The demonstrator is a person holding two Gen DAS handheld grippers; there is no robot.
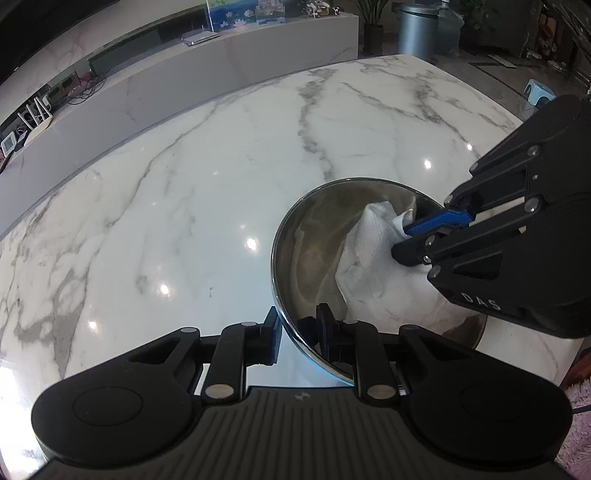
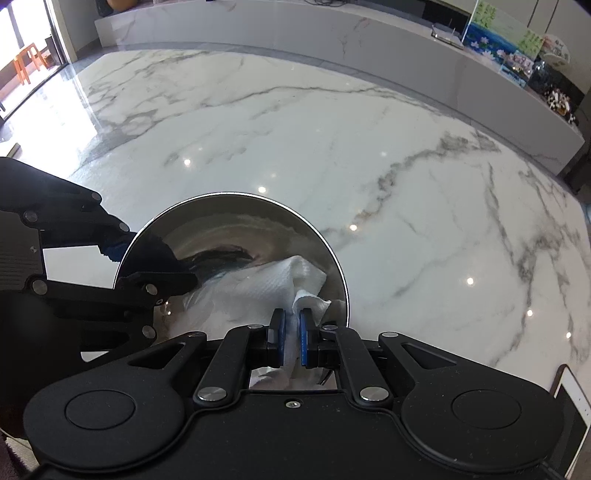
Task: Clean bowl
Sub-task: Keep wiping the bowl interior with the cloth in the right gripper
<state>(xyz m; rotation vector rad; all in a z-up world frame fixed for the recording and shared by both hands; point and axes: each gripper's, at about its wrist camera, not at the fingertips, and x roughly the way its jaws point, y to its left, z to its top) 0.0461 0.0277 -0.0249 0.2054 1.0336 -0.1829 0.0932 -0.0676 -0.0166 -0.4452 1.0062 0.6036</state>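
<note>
A shiny steel bowl (image 1: pixel 314 240) (image 2: pixel 240 221) stands on the white marble table (image 1: pixel 184 184) near its front edge. My left gripper (image 1: pixel 299 328) (image 2: pixel 147 266) straddles the bowl's near rim, one finger outside and one inside, shut on the wall. A crumpled white paper towel (image 1: pixel 369 251) (image 2: pixel 258 291) lies inside the bowl. My right gripper (image 1: pixel 402 242) (image 2: pixel 291 325) reaches down into the bowl from the right and is shut on a bunched corner of the towel, with the blue pads pressed on it. The rest of the towel spreads over the bowl's bottom.
The marble table (image 2: pixel 332 129) stretches far beyond the bowl. A long pale ledge (image 1: pixel 221 62) with pictures and small devices runs behind it. A flat white device (image 2: pixel 569 398) lies at the table's right edge. A grey bin (image 1: pixel 417 29) and plants stand on the floor.
</note>
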